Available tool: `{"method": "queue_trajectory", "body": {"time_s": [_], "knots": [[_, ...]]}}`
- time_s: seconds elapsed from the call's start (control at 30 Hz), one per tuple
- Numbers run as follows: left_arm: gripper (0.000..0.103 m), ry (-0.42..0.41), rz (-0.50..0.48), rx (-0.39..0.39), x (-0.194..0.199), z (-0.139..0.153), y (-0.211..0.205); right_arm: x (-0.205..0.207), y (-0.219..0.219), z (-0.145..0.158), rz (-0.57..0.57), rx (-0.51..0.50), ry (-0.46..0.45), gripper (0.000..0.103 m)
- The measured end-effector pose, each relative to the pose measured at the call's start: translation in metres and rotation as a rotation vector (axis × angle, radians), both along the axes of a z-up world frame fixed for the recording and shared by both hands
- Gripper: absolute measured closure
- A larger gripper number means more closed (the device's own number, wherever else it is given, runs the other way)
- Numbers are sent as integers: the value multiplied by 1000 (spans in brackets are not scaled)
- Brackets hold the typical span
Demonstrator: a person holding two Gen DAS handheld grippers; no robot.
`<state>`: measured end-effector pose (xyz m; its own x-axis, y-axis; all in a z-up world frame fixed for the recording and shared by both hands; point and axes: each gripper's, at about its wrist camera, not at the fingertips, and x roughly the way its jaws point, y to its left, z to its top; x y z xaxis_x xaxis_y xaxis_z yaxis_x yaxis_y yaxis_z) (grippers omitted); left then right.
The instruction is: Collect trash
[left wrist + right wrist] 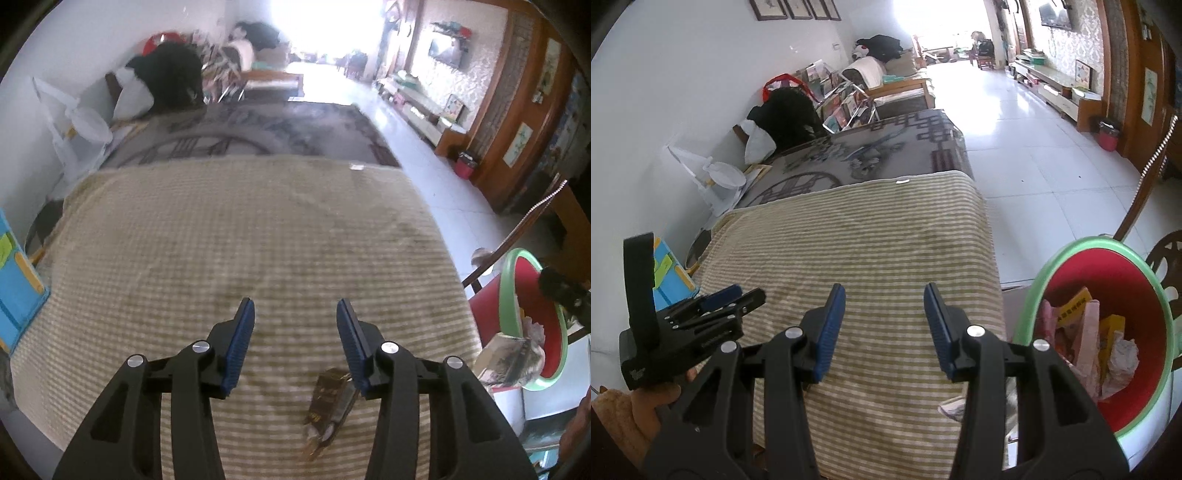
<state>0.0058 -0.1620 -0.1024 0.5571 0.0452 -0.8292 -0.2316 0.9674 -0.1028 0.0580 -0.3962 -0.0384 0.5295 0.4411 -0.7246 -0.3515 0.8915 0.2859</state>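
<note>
A brown wrapper (328,410) lies on the striped beige blanket (258,229), just below my left gripper (295,314), near its right finger. The left gripper is open and empty above the blanket. My right gripper (884,299) is also open and empty over the blanket (868,240). The left gripper also shows in the right wrist view (731,295), at the left. A red bin with a green rim (1027,288) stands to the right and holds yellow packets, pink plastic and crumpled paper. It also shows in the left wrist view (508,280).
A grey patterned rug (871,155) lies beyond the blanket. A blue toy (14,291) sits at the blanket's left edge. A white fan (85,122) and a black bag (177,74) are by the wall. White tiled floor (1034,147) and a wooden chair (1145,192) are to the right.
</note>
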Motion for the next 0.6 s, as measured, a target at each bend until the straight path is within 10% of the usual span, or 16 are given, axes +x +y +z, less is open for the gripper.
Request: {"method": "queue_trajectory", "body": {"time_s": [0.43,0.6], "knots": [[40,202,-216,17,-20,-62,-41,7,-7,-14,1,4,42,60],[84,264,-162,-73,-14,-83,-31,6,-12,-14,-13,6,45,60]]}}
